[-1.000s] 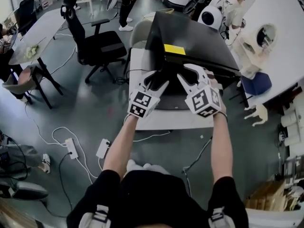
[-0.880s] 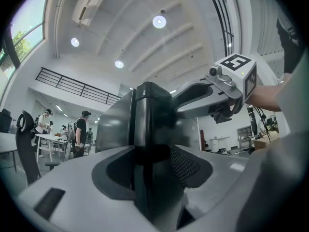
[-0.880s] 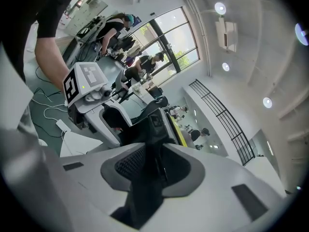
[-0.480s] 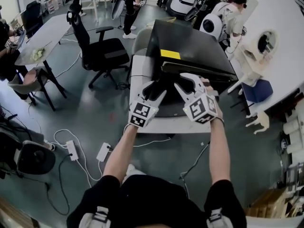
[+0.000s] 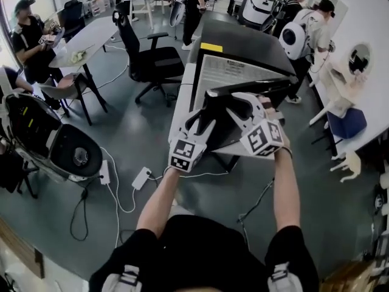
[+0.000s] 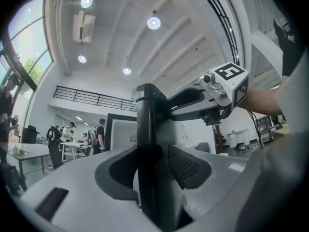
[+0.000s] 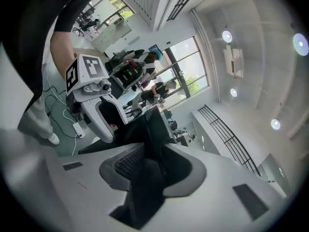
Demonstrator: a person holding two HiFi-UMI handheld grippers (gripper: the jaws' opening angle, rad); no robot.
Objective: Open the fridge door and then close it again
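Observation:
The black fridge [image 5: 243, 44] stands in front of me, with a yellow sticker [image 5: 211, 47] on top. Its door [image 5: 222, 123] is swung partly open and the white inside [image 5: 234, 72] shows behind it. My left gripper [image 5: 199, 121] sits on the door's free edge; its jaws are closing, with the black door edge [image 6: 147, 124] between the pads. My right gripper [image 5: 244, 105] holds the same edge a little further right; its jaws are opening slightly, with the door edge [image 7: 154, 129] still between them. Each gripper view also shows the other gripper, the right gripper [image 6: 212, 93] and the left gripper [image 7: 94, 98].
A black office chair [image 5: 152, 56] and a grey table [image 5: 91, 38] stand to the left of the fridge. A large black round machine [image 5: 55, 145] sits at the left. Cables and a power strip [image 5: 141, 178] lie on the floor near my feet. Several people stand around.
The door has swung out toward me and the white inside now shows. Both grippers came back with the door edge, and my view has moved back from the fridge.

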